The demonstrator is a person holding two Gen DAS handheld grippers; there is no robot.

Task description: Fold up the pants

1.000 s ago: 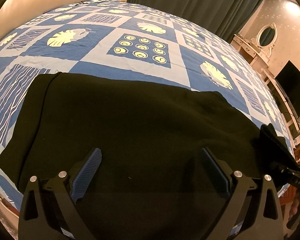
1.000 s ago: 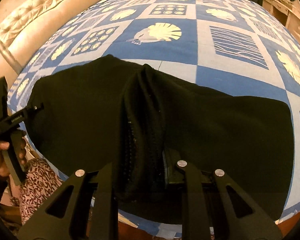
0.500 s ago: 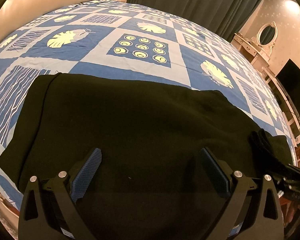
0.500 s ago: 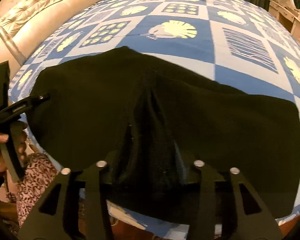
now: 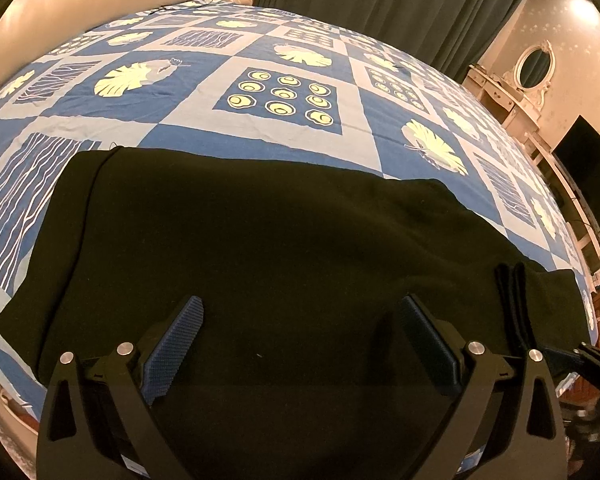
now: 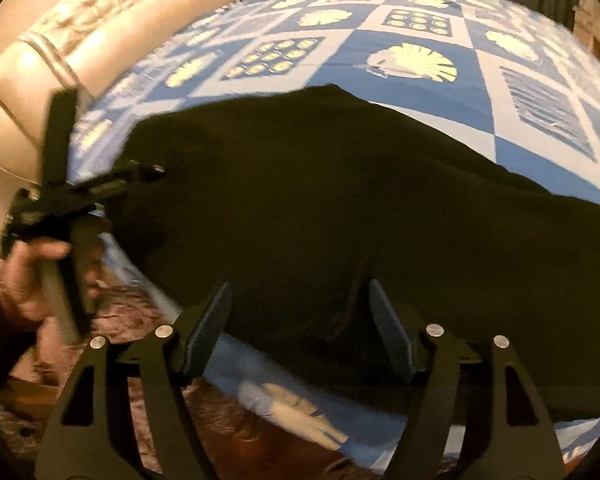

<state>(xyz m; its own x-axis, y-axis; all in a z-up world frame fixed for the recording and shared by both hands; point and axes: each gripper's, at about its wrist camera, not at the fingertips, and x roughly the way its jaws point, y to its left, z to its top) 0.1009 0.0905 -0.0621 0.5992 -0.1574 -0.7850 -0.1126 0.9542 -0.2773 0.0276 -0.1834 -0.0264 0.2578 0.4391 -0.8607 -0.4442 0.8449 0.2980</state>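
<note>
Black pants (image 5: 284,240) lie folded into a wide flat rectangle on the blue patchwork bedspread (image 5: 284,96). My left gripper (image 5: 300,320) hovers over the near edge, open, its blue pads apart with only flat cloth below. In the right wrist view the same pants (image 6: 340,184) fill the middle. My right gripper (image 6: 300,312) is over their near edge with its jaws opening. Cloth lies in the gap, with a small ridge beside the right pad, and neither pad presses on it. A stack of fold edges (image 5: 514,300) shows at the right end.
The bed's near edge (image 6: 300,404) runs just under my right gripper, with patterned carpet (image 6: 228,428) below. A person's hand (image 6: 28,264) holds the left gripper (image 6: 100,188) at the pants' left end. A padded headboard (image 6: 100,52), curtains (image 5: 380,8) and a dresser (image 5: 512,92) ring the bed.
The right gripper's jaws have spread and let go of the bunched black fold, which now lies flat. The right view has shifted sideways and tilted. The left gripper has not moved.
</note>
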